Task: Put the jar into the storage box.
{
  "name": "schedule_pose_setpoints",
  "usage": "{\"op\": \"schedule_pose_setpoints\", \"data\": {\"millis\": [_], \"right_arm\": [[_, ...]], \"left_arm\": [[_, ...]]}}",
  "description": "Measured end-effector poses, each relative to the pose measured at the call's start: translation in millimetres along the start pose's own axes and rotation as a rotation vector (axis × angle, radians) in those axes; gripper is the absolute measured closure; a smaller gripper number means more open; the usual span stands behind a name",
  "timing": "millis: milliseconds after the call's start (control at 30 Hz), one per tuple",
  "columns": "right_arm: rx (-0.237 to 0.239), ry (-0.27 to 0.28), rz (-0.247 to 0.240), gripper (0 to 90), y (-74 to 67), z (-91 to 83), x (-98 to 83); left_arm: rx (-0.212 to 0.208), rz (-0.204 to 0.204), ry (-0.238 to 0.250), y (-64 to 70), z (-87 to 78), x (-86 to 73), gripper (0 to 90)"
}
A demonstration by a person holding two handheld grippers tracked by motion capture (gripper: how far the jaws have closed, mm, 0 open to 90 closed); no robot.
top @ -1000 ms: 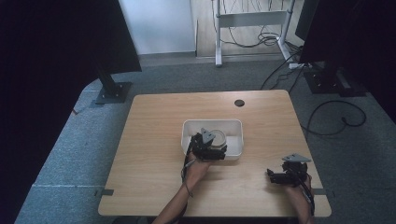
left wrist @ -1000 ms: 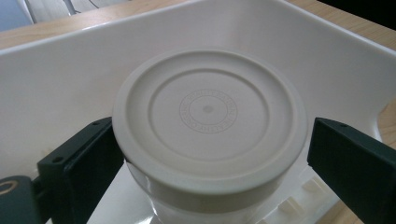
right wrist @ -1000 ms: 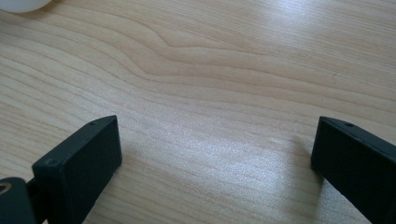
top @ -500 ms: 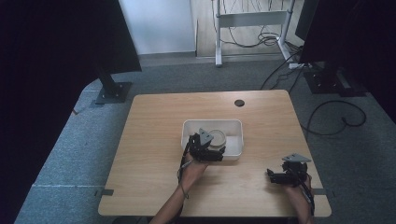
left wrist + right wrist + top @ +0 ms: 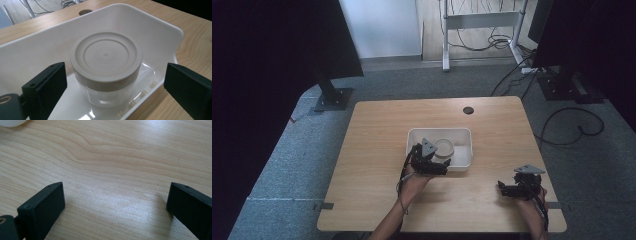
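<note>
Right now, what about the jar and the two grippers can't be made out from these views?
- Jar contents: left gripper view, the lid covers the top, the clear wall shows glare.
- Jar's base in the high view: left gripper overlaps it.
- Right gripper jaw tips: cut off by the bottom edge.
- White tray near rim: cropped.

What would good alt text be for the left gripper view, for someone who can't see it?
A clear plastic jar with a round cream screw lid stands upright in a white plastic tray on a light wooden table. The left tool is open, its two black jaws either side of the jar, not touching it.
</note>
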State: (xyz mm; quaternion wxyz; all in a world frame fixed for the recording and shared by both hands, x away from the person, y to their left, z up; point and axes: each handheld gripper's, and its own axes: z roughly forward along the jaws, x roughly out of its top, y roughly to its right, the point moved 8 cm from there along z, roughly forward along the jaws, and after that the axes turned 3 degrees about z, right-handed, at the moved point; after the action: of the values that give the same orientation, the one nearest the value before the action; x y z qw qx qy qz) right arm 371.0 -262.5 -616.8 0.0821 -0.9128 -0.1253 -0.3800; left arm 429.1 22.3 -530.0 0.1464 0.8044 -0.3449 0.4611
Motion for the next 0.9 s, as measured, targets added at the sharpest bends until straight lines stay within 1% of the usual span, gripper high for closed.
{"op": "schedule_pose_setpoints", "data": {"millis": [500, 600, 900], "right_arm": [[0.002, 0.004, 0.0, 2.7, -0.2, -0.4, 0.2], [0.004, 0.005, -0.002, 3.3, -0.2, -0.5, 0.3], [0.008, 0.007, -0.007, 3.8, -0.4, -0.6, 0.4]], "left_arm": [[-0.034, 0.014, 0.01, 0.0, -15.5, 1.7, 5.1], [-0.035, 0.017, 0.008, -1.9, -18.6, -0.1, 5.2], [-0.038, 0.007, 0.007, -11.3, -28.5, -8.3, 5.4]]}}
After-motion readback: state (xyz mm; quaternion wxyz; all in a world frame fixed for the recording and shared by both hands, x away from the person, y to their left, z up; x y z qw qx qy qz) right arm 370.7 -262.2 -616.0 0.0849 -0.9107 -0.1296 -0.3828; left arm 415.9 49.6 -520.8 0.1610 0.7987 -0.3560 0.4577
